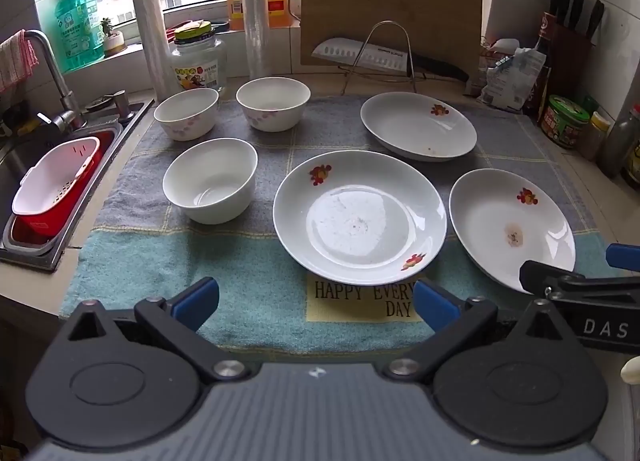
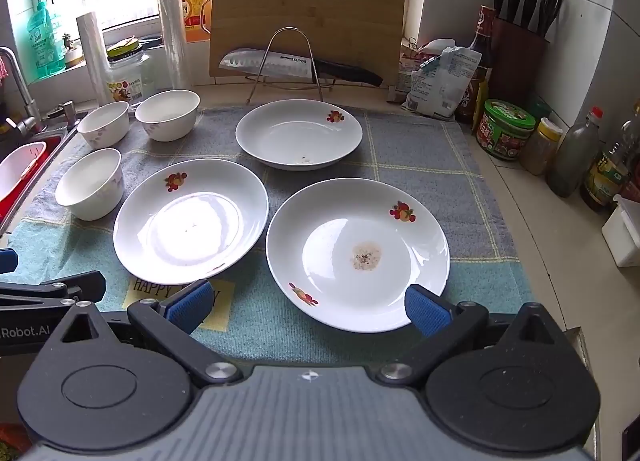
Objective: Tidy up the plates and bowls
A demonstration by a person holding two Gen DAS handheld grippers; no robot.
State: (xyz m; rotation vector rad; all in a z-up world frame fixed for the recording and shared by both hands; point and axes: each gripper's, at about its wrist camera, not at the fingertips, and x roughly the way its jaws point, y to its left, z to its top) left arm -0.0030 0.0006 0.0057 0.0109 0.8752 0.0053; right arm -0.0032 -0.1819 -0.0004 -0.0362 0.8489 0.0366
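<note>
Three white plates with fruit prints lie on a grey-and-teal towel (image 1: pixel 248 325): a middle plate (image 1: pixel 360 217) (image 2: pixel 190 221), a right plate with a brown stain (image 1: pixel 510 227) (image 2: pixel 358 251) and a far plate (image 1: pixel 418 125) (image 2: pixel 298 133). Three white bowls stand upright to the left: a near bowl (image 1: pixel 210 179) (image 2: pixel 90 183) and two far bowls (image 1: pixel 186 113) (image 1: pixel 273 103) (image 2: pixel 104 129) (image 2: pixel 167 113). My left gripper (image 1: pixel 316 301) hovers open over the towel's front, just short of the middle plate. My right gripper (image 2: pixel 306 303) is open at the stained plate's near rim, with nothing between its pads.
A sink (image 1: pixel 60 197) with a red-and-white strainer basket (image 1: pixel 56 177) lies at the left. Behind the towel stand a cutting board (image 1: pixel 390 5), a knife on a wire rack (image 1: pixel 376 57), jars and rolls. Bottles, a green tin (image 2: pixel 506 129) and a knife block (image 2: pixel 518 49) crowd the right.
</note>
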